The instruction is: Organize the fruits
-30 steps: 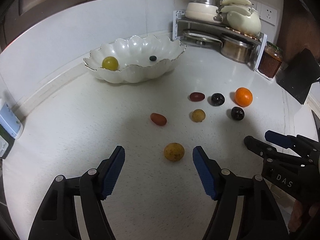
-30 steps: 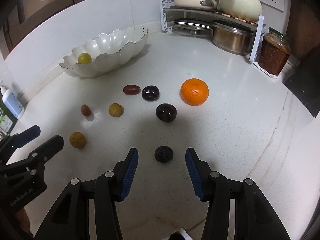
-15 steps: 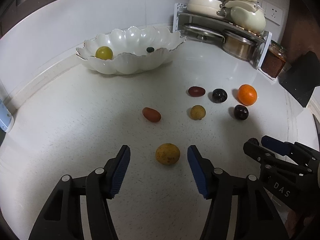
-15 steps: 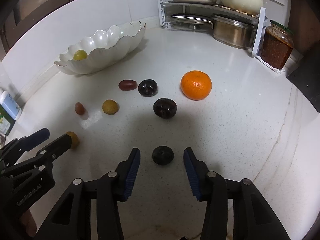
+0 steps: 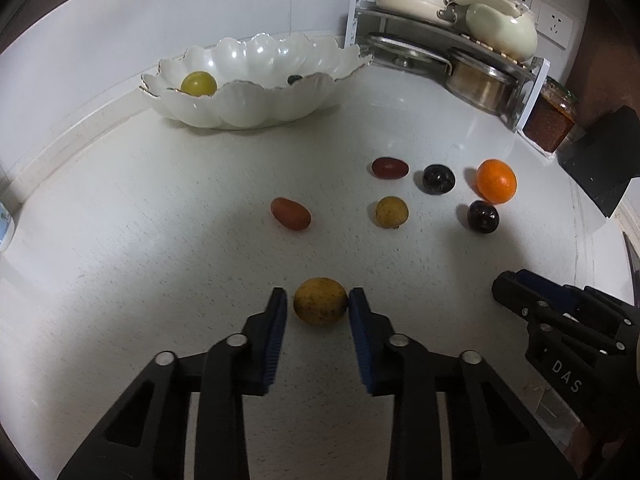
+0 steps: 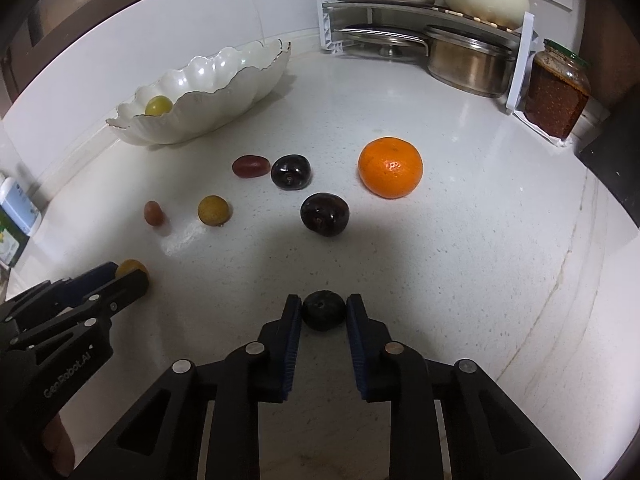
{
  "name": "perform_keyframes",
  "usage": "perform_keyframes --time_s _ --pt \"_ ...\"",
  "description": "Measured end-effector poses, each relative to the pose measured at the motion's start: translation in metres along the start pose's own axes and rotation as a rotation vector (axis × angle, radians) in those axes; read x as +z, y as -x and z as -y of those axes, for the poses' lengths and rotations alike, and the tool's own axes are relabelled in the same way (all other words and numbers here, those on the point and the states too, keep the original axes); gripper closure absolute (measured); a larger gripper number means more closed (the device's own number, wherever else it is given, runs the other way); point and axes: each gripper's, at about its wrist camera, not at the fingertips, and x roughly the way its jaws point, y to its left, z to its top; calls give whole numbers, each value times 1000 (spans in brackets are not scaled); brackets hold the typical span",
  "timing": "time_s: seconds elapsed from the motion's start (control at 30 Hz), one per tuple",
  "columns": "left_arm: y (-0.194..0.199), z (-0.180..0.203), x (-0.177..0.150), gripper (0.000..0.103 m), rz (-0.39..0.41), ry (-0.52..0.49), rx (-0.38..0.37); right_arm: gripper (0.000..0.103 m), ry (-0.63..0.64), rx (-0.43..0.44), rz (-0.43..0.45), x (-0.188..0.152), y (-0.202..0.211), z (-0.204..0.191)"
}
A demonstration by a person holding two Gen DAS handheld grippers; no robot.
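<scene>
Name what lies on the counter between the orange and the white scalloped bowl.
In the right wrist view, a dark plum and a reddish oval fruit lie between the orange and the bowl.

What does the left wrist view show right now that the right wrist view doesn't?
Only the left wrist view shows the small dark fruit inside the white bowl and the left tool closed around the yellow fruit. Only the right wrist view shows the right tool closed around the dark fruit. Both show the bowl, its green grape and the orange.
</scene>
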Motion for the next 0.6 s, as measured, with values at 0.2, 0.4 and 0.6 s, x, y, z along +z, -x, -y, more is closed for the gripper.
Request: perform_keyframes --time_s 0.2,0.4,0.6 --pt "2 -1 -1 75 6 19 6 79 9 13 6 1 3 1" --pt "16 0 2 75 26 35 7 79 22 41 31 5 12 1" --pt "35 1 9 75 68 61 15 79 45 63 68 14 26 -1"
